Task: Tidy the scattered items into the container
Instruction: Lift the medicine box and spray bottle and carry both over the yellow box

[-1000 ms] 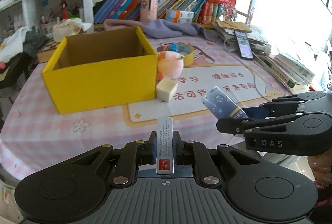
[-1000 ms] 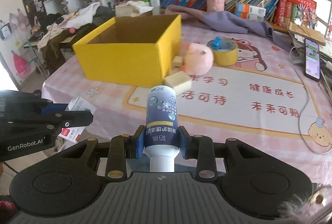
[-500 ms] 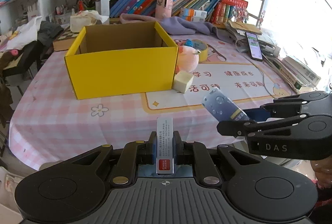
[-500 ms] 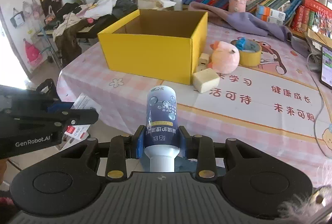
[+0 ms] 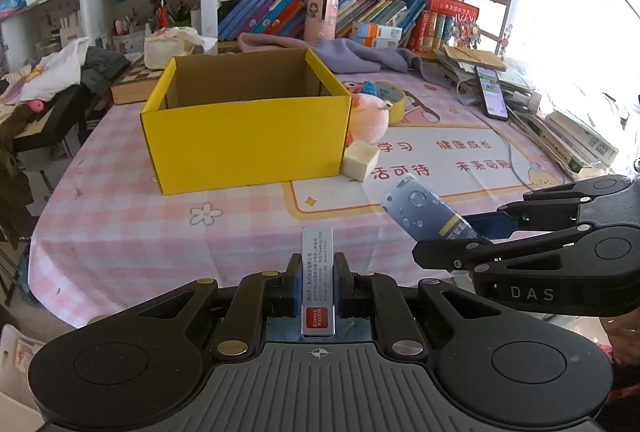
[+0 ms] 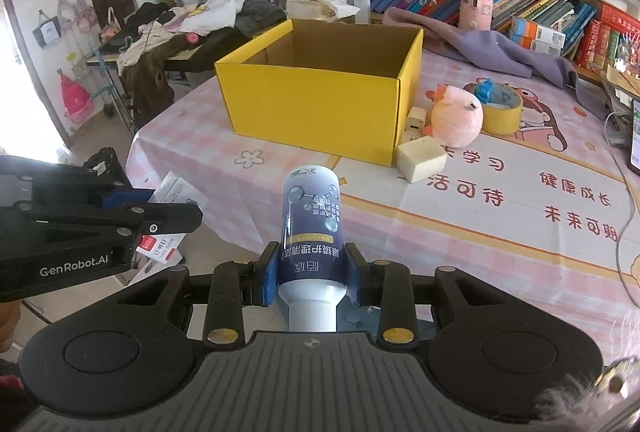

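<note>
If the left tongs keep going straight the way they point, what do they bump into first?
Probably the yellow box. The left tongs, shut on a small staple box, point over bare tablecloth toward its front wall; depth is hard to judge.

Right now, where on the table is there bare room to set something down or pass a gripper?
Bare: the checked cloth in front of the yellow box, by the flower print; also the mat. Crowded: right of the box, where foam block, pink plush and tape roll cluster.

Yellow box point(image 5: 244, 140) floor hidden behind front wall; phone point(image 6: 635, 140) cut off.
</note>
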Motion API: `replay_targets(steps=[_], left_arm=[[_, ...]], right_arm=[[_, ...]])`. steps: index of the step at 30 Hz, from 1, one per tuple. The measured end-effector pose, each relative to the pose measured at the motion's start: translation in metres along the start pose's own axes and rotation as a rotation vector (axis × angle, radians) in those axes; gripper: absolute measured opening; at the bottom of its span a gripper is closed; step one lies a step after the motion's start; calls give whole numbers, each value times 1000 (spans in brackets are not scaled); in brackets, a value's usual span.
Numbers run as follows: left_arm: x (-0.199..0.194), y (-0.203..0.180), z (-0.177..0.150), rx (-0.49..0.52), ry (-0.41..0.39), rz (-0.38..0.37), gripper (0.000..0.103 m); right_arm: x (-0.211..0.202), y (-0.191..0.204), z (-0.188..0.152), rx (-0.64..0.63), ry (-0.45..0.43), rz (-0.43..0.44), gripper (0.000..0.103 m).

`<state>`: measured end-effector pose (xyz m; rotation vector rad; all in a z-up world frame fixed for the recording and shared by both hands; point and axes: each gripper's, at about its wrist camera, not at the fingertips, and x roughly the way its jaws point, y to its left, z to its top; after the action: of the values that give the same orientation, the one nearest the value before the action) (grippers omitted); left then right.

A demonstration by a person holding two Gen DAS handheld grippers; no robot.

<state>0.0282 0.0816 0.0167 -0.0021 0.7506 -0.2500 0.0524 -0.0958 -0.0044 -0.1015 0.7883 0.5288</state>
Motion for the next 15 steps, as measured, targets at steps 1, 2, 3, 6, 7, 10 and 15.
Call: replay_targets(steps=[1, 2, 3, 6, 7, 10, 15], left_arm=[[0, 1, 0, -4, -1, 2, 13], [0, 2, 0, -10, -3, 6, 13], [-1, 3, 0, -16, -4, 9, 13], [-1, 5, 1, -22, -8, 16, 13], [-1, 5, 1, -22, -9, 18, 13], [1, 5, 3, -25, -4, 27, 13], [7, 8, 6, -33, 7, 39, 13]], right_arm=[[1, 1, 0, -2, 2, 2, 31], [2, 1, 1, -3, 5, 4, 31], [3, 1, 1, -4, 10, 8, 31], [4, 2, 2, -12, 17, 18, 31], [4, 3, 3, -16, 14, 19, 31], [6, 2, 6, -22, 13, 26, 31], [12, 2, 10, -32, 16, 41, 31]])
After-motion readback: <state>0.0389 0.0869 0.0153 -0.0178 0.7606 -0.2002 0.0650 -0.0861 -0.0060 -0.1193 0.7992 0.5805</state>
